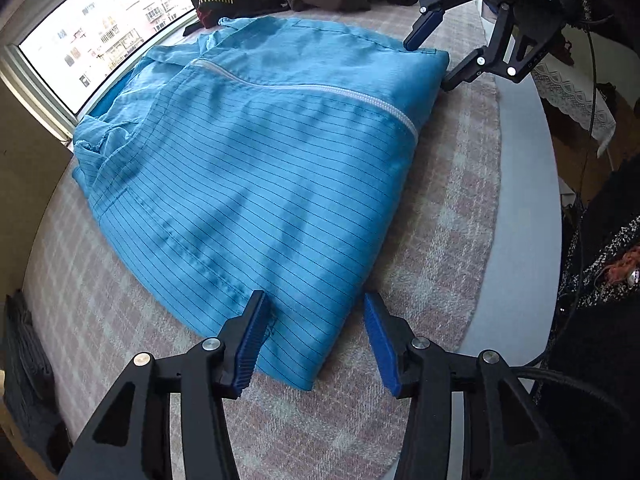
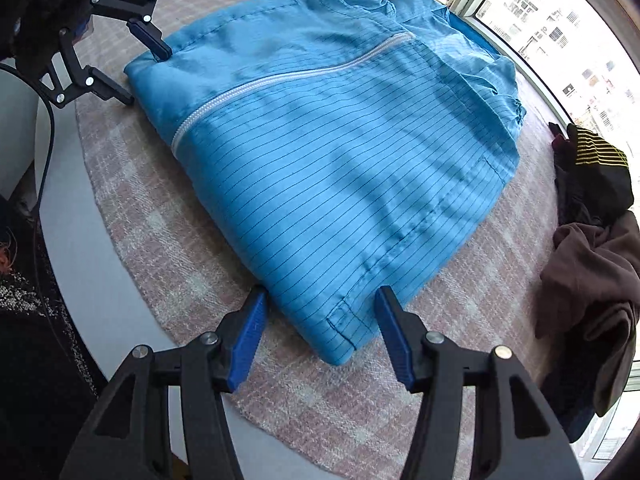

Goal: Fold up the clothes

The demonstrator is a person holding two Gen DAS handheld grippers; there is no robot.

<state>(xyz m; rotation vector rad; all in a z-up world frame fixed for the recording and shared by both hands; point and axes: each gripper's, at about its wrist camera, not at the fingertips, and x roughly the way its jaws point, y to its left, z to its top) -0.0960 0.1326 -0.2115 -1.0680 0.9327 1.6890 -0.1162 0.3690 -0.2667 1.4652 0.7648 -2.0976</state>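
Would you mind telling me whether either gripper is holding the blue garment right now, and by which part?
Nothing is held: the left gripper and right gripper both stand open, each at a near corner of the blue garment.

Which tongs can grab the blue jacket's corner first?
It looks nearly even. The left tongs and the right tongs are both open, each straddling a near corner of the folded blue pinstriped zip jacket. I'd lean right: its corner sits more squarely between the pads.

Bright daylight from the window (image 1: 92, 40), soft shadows, fisheye-warped edges.
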